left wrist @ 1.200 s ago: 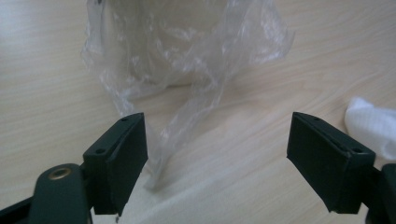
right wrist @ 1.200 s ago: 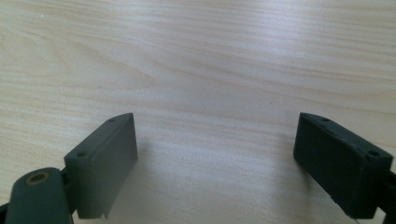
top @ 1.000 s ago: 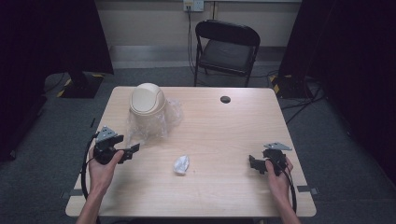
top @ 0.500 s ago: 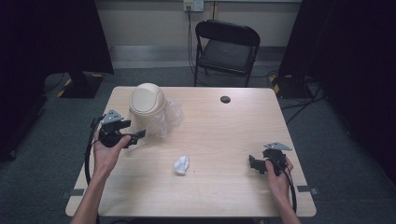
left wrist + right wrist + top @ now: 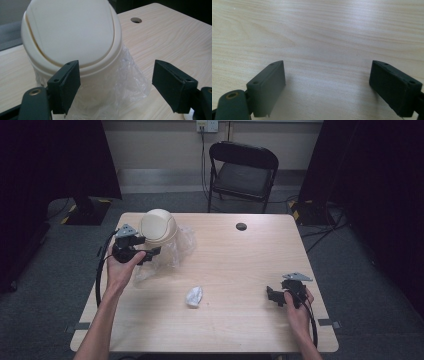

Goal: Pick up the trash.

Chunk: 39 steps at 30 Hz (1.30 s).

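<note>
A small cream bin with a domed swing lid (image 5: 158,226) stands at the table's far left, and a clear plastic liner (image 5: 175,251) is bunched around its base. My left gripper (image 5: 154,255) is open right beside the bin, its jaws pointing at it. In the left gripper view the lid (image 5: 72,32) and the liner (image 5: 112,87) loom close, with the left gripper (image 5: 116,85) open and nothing pressed between its pads. A crumpled white wad (image 5: 194,296) lies mid-table. My right gripper (image 5: 271,296) rests near the front right, and the right gripper (image 5: 327,85) is open over bare wood.
The wooden table (image 5: 235,265) has a round cable hole (image 5: 241,226) near its far edge, seen also as the hole (image 5: 136,20) beyond the bin. A black folding chair (image 5: 243,170) stands behind the table. Dark curtains flank both sides.
My left hand has moved away from me and upward, from the table's left edge to just beside the bin. The right hand, the bin and the wad have stayed put.
</note>
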Motion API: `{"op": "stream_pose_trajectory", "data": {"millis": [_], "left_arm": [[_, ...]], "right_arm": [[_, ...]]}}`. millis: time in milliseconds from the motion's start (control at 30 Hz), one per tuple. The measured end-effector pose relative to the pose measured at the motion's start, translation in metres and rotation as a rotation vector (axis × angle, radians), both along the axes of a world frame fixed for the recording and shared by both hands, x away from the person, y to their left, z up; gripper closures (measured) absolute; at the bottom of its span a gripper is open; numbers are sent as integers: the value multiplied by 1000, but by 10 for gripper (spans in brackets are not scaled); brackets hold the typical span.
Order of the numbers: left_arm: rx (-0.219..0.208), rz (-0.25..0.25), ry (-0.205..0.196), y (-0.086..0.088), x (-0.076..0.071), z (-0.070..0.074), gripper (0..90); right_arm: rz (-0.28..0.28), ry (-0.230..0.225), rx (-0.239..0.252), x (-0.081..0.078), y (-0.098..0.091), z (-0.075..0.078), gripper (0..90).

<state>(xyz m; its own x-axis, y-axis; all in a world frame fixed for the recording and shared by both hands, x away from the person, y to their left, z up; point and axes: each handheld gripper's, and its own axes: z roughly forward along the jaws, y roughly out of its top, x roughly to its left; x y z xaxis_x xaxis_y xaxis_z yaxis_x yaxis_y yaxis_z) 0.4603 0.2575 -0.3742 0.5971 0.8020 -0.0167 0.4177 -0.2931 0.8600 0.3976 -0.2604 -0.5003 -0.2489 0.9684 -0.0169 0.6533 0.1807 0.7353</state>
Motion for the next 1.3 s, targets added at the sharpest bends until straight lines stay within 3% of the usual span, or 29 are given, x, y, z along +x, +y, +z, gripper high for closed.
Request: {"op": "stream_pose_trajectory", "data": {"millis": [200, 400, 533, 633, 1067, 1167, 1300], "left_arm": [[12, -22, -5, -9, 12, 6, 224], [47, -15, 29, -15, 24, 1, 216], [45, -14, 51, -14, 31, -3, 203], [96, -23, 62, -17, 37, -7, 198], [90, -34, 115, -25, 52, -17, 193], [125, -33, 119, -30, 55, -21, 195], [131, -31, 126, -33, 61, -25, 196]], "right_arm": [[0, 0, 0, 0, 0, 0, 126], [0, 0, 0, 0, 0, 0, 126], [0, 0, 1, 0, 0, 0, 126], [0, 0, 0, 0, 0, 0, 126], [0, 0, 0, 0, 0, 0, 126], [0, 0, 1, 0, 0, 0, 126], [-1, 0, 0, 0, 0, 0, 126]]}}
